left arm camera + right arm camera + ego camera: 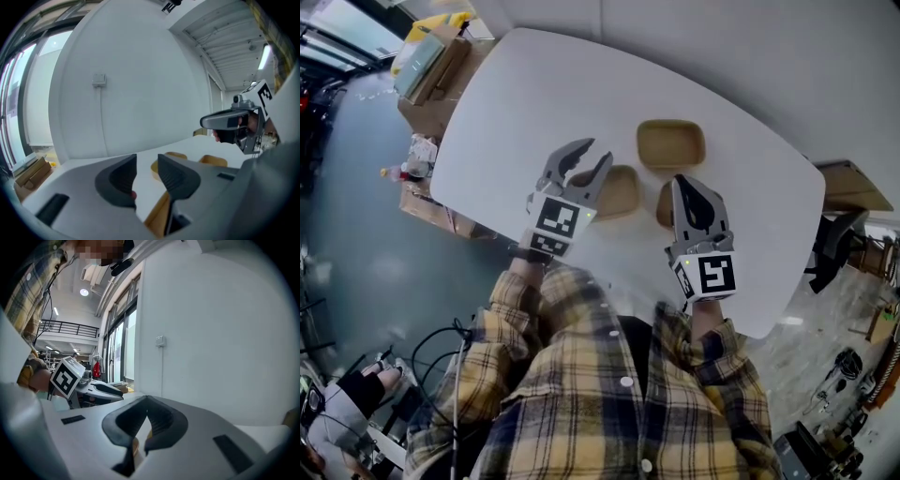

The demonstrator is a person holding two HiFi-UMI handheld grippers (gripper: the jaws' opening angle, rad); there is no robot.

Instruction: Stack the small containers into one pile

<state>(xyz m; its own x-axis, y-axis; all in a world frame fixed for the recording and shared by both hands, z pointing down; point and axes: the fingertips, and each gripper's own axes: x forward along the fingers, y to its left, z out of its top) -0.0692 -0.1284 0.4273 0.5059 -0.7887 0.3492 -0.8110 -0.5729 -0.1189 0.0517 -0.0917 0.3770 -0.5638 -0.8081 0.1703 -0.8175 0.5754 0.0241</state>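
My left tool (147, 159) has its two jaws spread, and nothing is pressed between them. Through the gap I see a bare part of the white desk (516, 103) and, further off, a brown rim. In the head view this tool is a little left of the centre of the frame. Its tips are over the left edge of the middle container (623, 192), which lies open on the desk; I cannot tell if a jaw touches it.

My right tool (146, 401) has its jaws pressed together at the tips. Only a thin strip of brown shows in the slit lower down, and I cannot tell what it belongs to. In the head view this tool is right of the centre and covers a part of the near container (664, 206), which is just beside the middle one.

The far container (671, 145) stands above these two in the frame, near them, with its hollow side up. All three are brown and shallow, and each lies apart on the desk; none is inside another.

My checked sleeves (534, 337) fill the lower part of the head view, and cardboard boxes (431, 66) are on the floor at the upper left
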